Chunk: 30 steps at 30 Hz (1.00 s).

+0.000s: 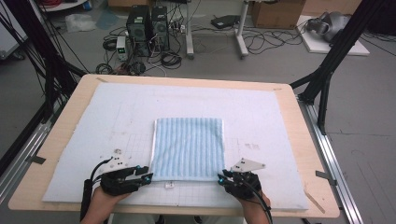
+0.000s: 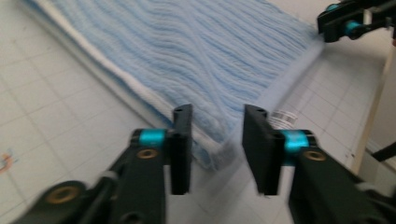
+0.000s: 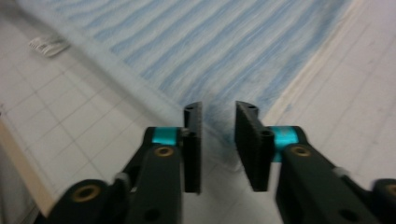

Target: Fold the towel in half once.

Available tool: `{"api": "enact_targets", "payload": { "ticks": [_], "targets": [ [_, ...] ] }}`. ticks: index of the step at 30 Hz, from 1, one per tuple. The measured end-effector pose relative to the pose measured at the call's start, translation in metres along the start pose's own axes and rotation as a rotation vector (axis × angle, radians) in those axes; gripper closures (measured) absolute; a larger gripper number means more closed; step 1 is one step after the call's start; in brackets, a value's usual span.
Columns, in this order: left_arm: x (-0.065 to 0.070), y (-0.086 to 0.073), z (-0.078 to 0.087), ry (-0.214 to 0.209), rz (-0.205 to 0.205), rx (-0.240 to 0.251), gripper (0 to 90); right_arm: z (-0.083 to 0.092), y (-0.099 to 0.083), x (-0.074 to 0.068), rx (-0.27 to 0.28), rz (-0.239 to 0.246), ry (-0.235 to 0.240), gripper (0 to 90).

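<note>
A light blue striped towel (image 1: 188, 147) lies folded flat in the middle of the white mat. My left gripper (image 1: 147, 176) sits at its near left corner, jaws open, and the towel (image 2: 187, 51) corner lies just ahead between them. At the near right corner my right gripper (image 1: 221, 178) is open too, with the towel (image 3: 210, 42) corner reaching into the gap between its jaws. The other gripper (image 2: 348, 21) shows at the top right of the left gripper view. A small white label (image 1: 169, 185) sticks out from the towel's near edge.
The white gridded mat (image 1: 116, 116) covers most of the wooden table (image 1: 74, 93). Black frame posts (image 1: 327, 74) stand at the table's far corners. Computers and cables (image 1: 147, 32) sit on the floor beyond.
</note>
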<state>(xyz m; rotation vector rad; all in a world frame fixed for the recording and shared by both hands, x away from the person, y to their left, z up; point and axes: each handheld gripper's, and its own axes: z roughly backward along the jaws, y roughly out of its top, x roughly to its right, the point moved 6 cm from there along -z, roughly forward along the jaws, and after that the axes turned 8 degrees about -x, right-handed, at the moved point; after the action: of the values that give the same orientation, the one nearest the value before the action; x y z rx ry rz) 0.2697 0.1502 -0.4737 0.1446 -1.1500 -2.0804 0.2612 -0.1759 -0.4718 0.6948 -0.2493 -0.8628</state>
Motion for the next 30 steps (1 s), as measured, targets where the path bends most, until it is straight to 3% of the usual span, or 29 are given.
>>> {"api": "enact_targets", "payload": {
  "ticks": [1,5,8,10,11,12,16,17,18,19,20,21,23,24,30],
  "targets": [
    [-0.005,0.004,0.003,0.006,0.015,0.021,58.4,0.003,0.003,0.003,0.040,-0.017,-0.001,67.7],
    [-0.011,0.014,0.007,0.016,0.023,0.055,56.3,0.000,0.008,0.007,0.073,-0.021,0.002,70.3],
    [-0.014,0.020,0.005,0.014,0.021,0.066,56.4,-0.012,0.010,0.006,0.041,-0.002,0.020,70.6],
    [-0.017,0.023,0.002,0.014,0.019,0.064,56.9,-0.019,0.007,0.005,-0.009,0.012,0.019,70.7],
    [-0.017,0.023,0.002,0.014,0.019,0.064,57.6,-0.019,0.007,0.005,-0.009,0.012,0.019,70.7],
    [-0.021,0.028,-0.002,0.015,0.018,0.060,57.7,-0.021,0.005,0.007,-0.034,0.050,0.010,71.3],
    [-0.028,0.037,-0.008,0.006,0.022,0.053,59.9,-0.017,0.005,0.009,-0.075,0.063,0.018,70.5],
    [-0.031,0.040,-0.010,0.008,0.021,0.049,59.9,-0.016,0.006,0.010,-0.068,0.055,0.039,68.5],
    [-0.038,0.049,-0.016,0.008,0.032,0.048,59.9,-0.013,0.013,0.014,-0.014,0.036,0.064,67.0],
    [-0.042,0.053,-0.020,0.013,0.033,0.047,60.2,-0.011,0.019,0.016,0.020,0.022,0.074,66.2],
    [-0.042,0.053,-0.020,0.013,0.033,0.047,60.7,-0.011,0.019,0.016,0.020,0.022,0.074,66.2],
    [-0.049,0.061,-0.026,0.016,0.042,0.046,61.4,-0.008,0.029,0.022,0.071,0.014,0.073,64.5],
    [-0.052,0.064,-0.029,0.020,0.043,0.049,62.8,-0.009,0.034,0.026,0.082,0.017,0.072,63.0],
    [-0.060,0.072,-0.037,0.044,0.038,0.042,63.0,-0.012,0.036,0.028,0.082,0.023,0.076,62.4],
    [-0.074,0.084,-0.059,0.035,0.027,0.001,65.5,-0.024,0.046,0.040,0.075,0.025,0.092,59.0]
  ]
}}
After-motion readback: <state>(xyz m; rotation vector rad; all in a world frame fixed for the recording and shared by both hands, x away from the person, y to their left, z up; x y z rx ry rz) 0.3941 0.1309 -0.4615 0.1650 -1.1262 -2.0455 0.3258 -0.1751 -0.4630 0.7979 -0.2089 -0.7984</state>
